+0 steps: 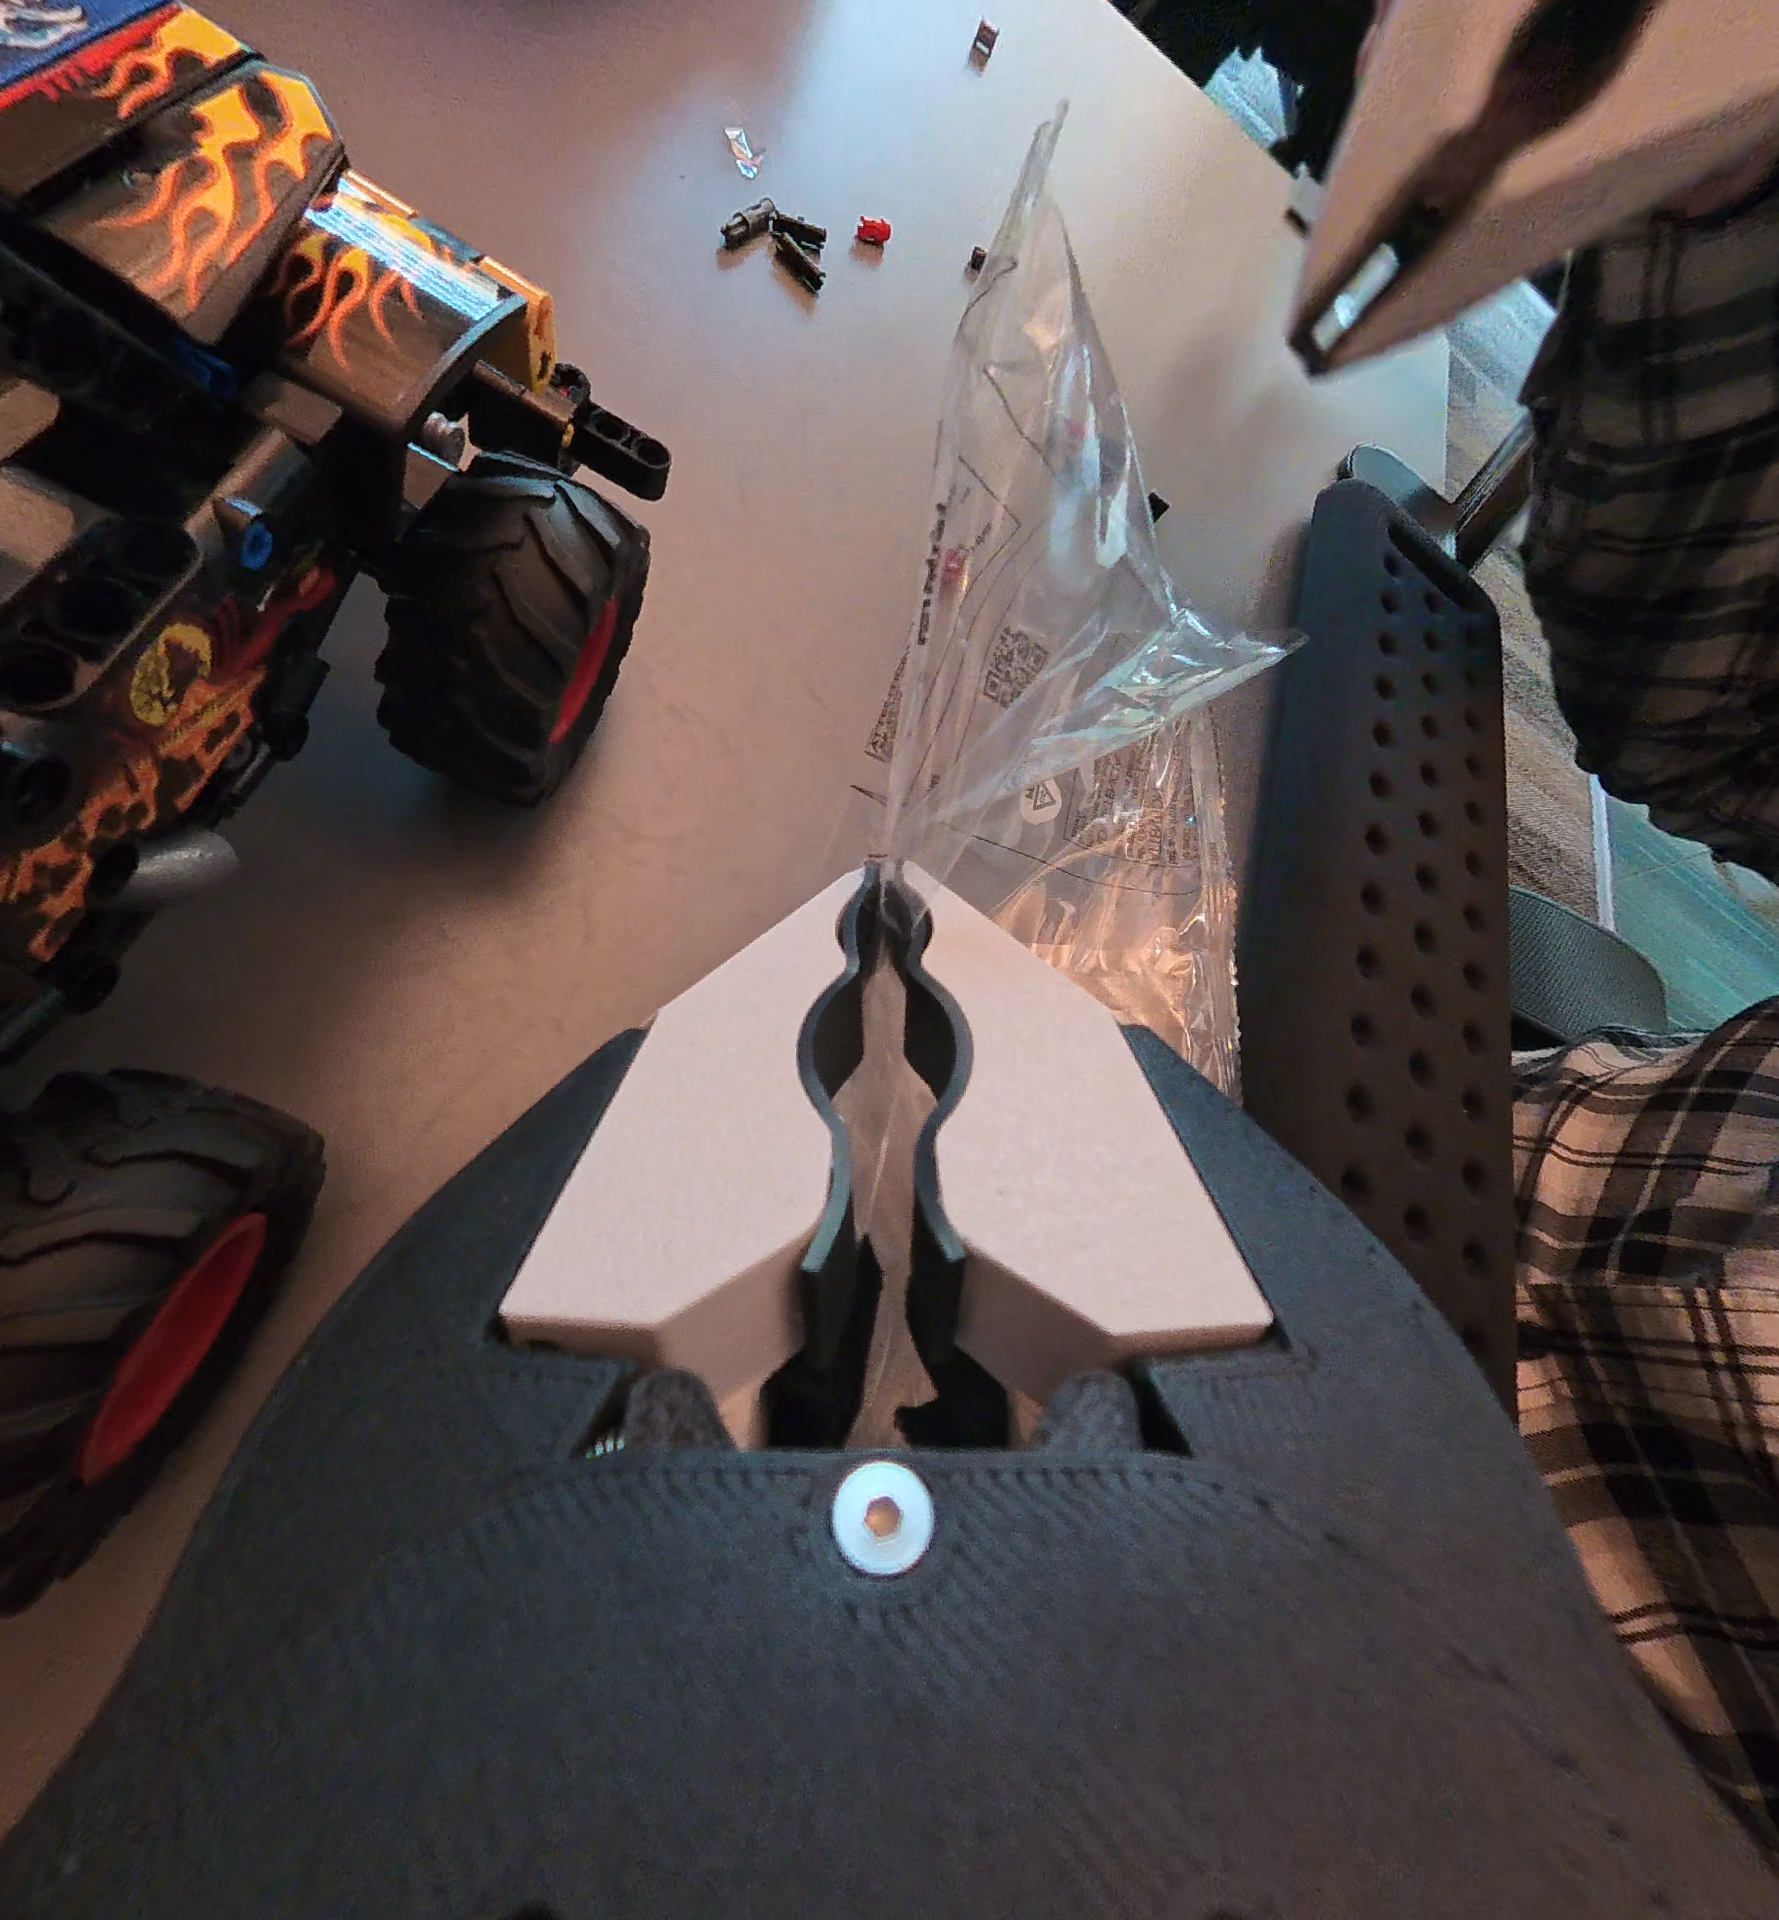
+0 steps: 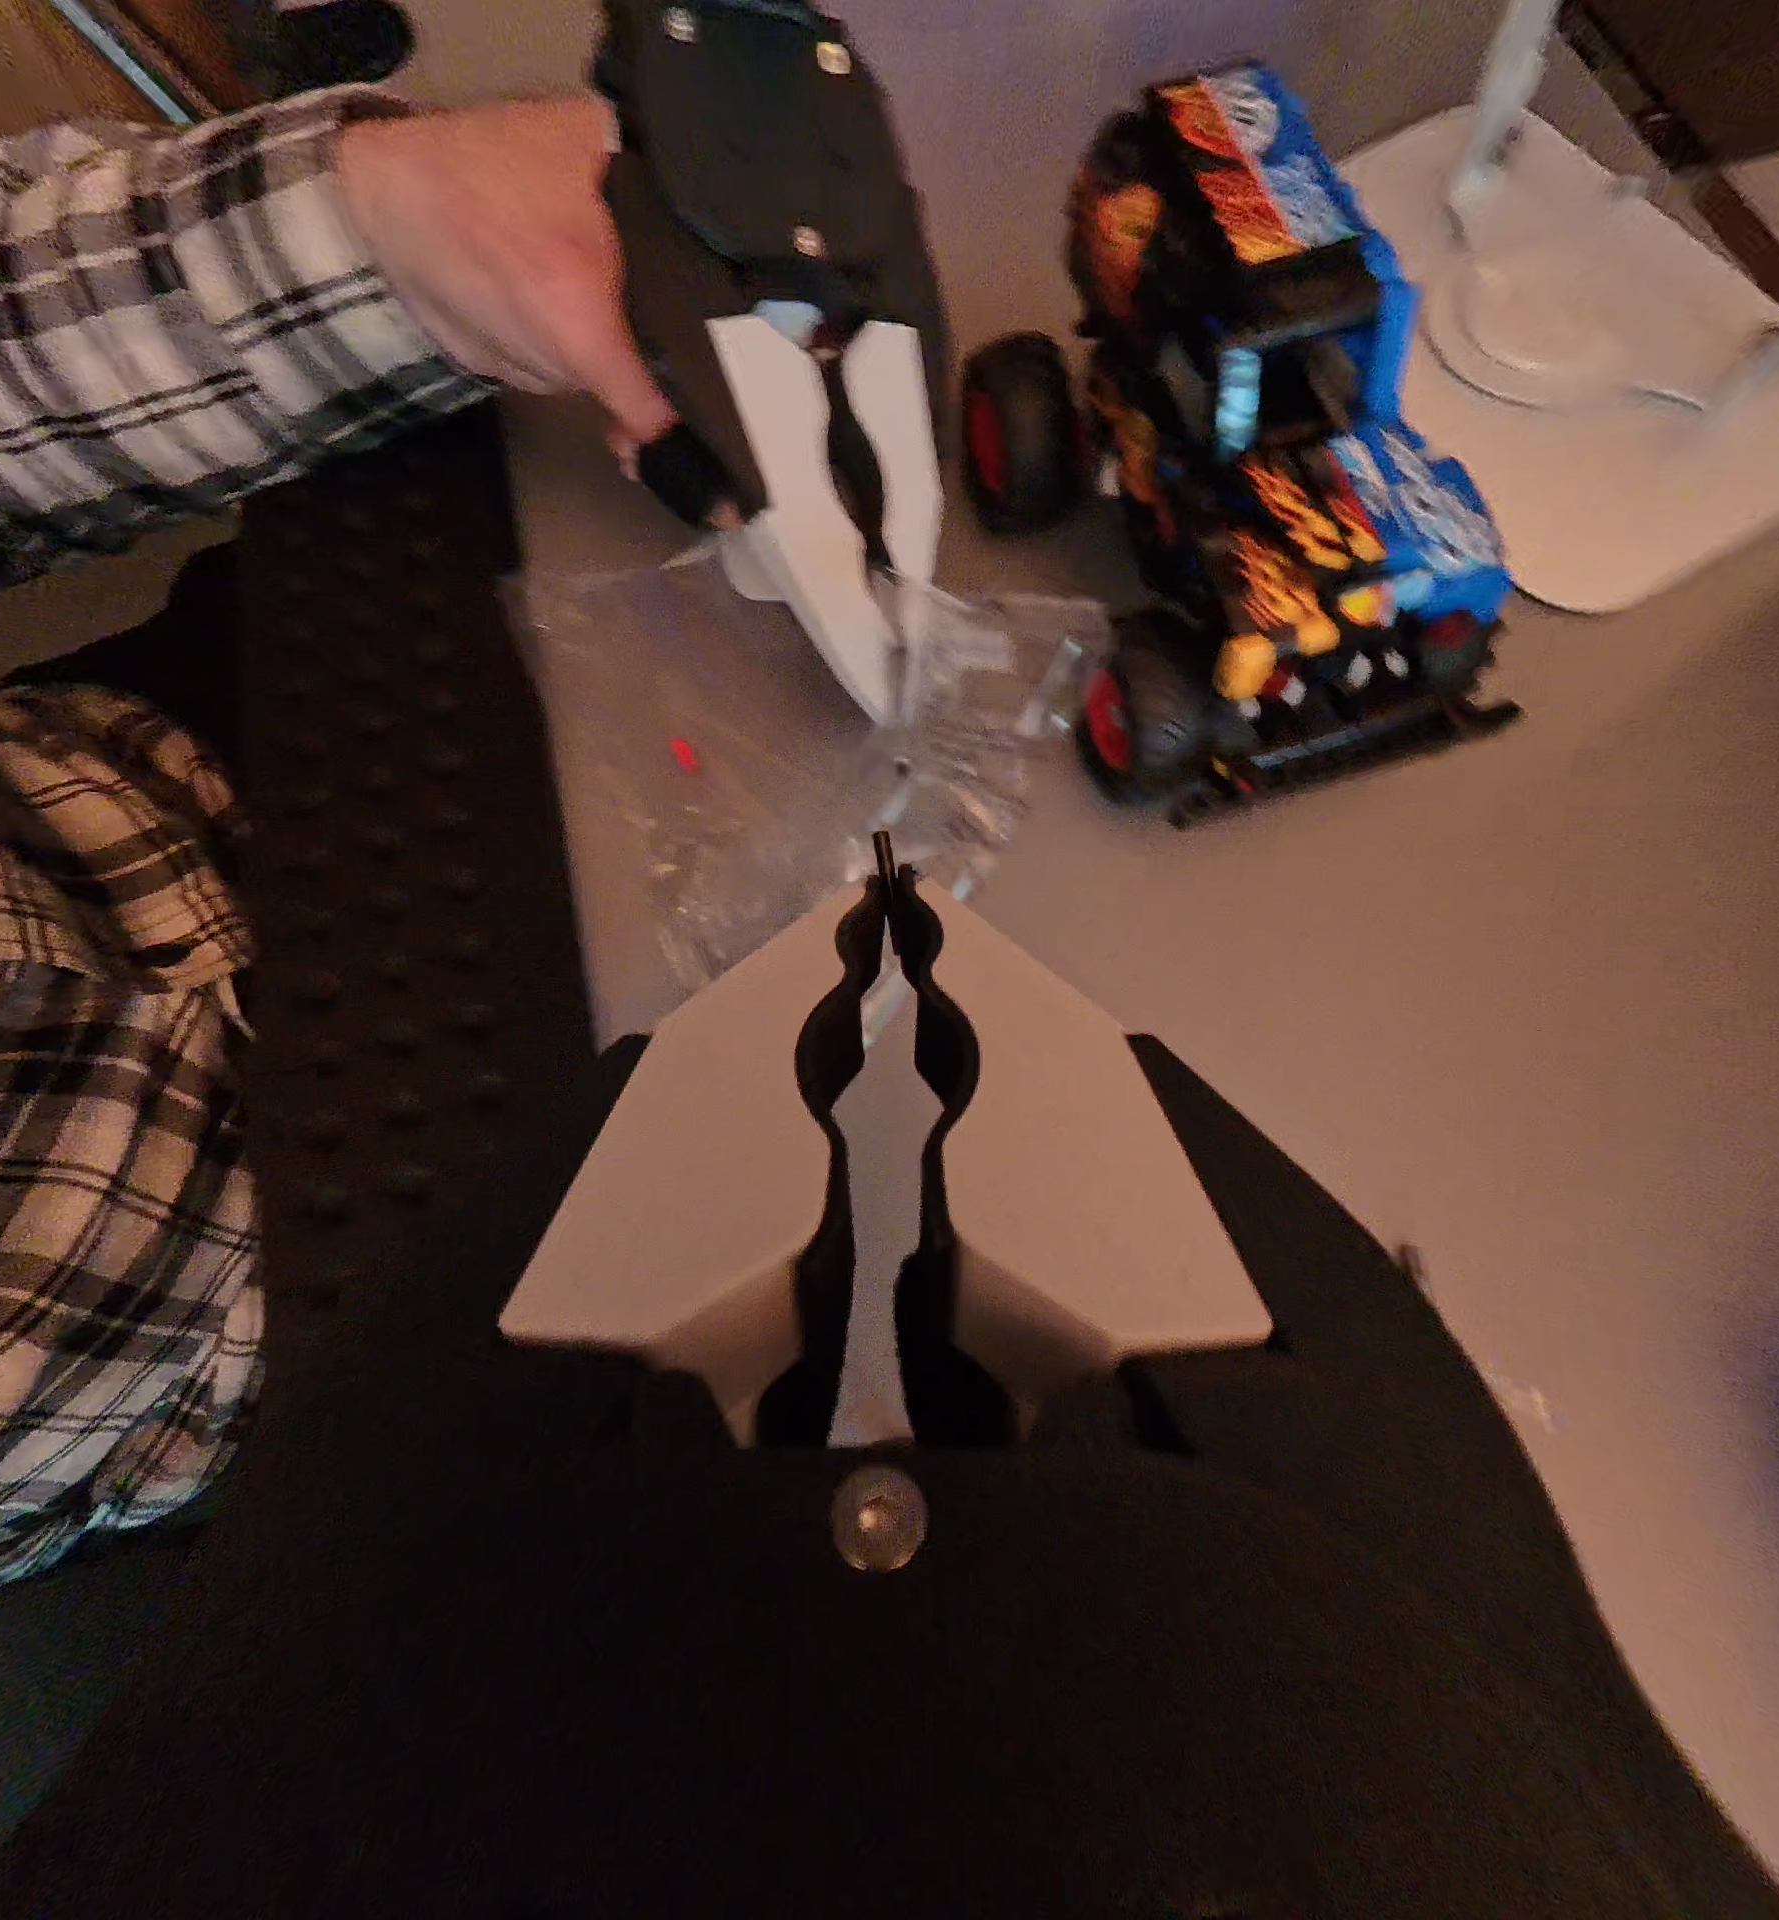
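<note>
Bag (image 1: 1030,582), clear plastic with print, is pinched at 1 crumpled corner by the left gripper (image 1: 880,883); jaws pressed together on the film. From that pinch the bag rises and fans away ahead and a little right of the jaws, long axis running away from the gripper over the counter (image 1: 760,582). A second flat piece of clear plastic (image 1: 1124,862) lies on the counter just right of the jaws, near the counter edge.

Right gripper (image 2: 890,894): jaws closed on a thin black pin (image 2: 885,873) that stands up from between the tips. The pin's tip sits just short of the hanging bag (image 2: 947,727), which the right wrist view shows directly ahead, between the 2 grippers. Whether pin and film touch cannot be told; that view is blurred.

Toy truck (image 1: 189,520), blue and black with flame print and 4 large black tyres with red hubs, stands on the counter left of the left gripper, apart from the bag.

Loose small parts (image 1: 776,234), dark, plus 1 red piece (image 1: 872,231), lie farther off beyond the bag.

Black perforated chair part (image 1: 1384,831) borders the counter on the right; plaid sleeve (image 1: 1695,571) beyond it.
</note>
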{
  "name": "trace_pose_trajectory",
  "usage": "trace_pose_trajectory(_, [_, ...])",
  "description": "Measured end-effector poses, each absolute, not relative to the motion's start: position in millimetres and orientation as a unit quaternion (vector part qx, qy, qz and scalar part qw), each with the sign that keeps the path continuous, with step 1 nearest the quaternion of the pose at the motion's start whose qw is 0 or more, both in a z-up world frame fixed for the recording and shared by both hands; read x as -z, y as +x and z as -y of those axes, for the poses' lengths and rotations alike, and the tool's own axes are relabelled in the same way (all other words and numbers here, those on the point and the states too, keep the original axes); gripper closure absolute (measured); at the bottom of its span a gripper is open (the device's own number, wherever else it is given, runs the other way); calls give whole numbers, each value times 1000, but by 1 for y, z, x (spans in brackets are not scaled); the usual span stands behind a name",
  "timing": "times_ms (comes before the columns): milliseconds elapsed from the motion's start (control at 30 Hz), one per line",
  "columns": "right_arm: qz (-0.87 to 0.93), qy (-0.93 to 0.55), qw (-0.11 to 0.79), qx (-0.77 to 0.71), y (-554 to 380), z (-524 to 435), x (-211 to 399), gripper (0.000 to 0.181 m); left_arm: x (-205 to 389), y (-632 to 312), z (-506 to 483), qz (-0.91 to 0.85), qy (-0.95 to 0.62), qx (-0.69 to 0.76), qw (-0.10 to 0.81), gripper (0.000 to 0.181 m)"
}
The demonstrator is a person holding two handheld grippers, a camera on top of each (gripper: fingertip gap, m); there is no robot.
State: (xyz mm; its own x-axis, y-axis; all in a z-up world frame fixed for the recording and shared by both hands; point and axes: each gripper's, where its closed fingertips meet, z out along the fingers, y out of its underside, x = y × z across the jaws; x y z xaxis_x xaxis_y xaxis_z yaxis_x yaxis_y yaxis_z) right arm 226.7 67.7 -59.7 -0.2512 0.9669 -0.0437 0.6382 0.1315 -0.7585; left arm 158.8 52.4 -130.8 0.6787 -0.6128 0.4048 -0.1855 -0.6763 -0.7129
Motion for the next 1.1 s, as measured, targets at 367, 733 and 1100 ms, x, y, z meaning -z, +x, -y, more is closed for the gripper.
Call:
trace_pose_trajectory(367, [728, -589, 193, -292, 210, -55, 98, 171, 124, 158, -53, -220, -847, 345, 339, 181])
trace_pose_trajectory(733, [662, -662, 277, -216, 266, -152, 79, 165, 123, 157, -54, -215, -846, 350, 340, 181])
trace_pose_trajectory(1100, [640, -720, 228, -140, 284, -227, 159, 154, 125, 156, -54, -215, -848, 349, 337, 181])
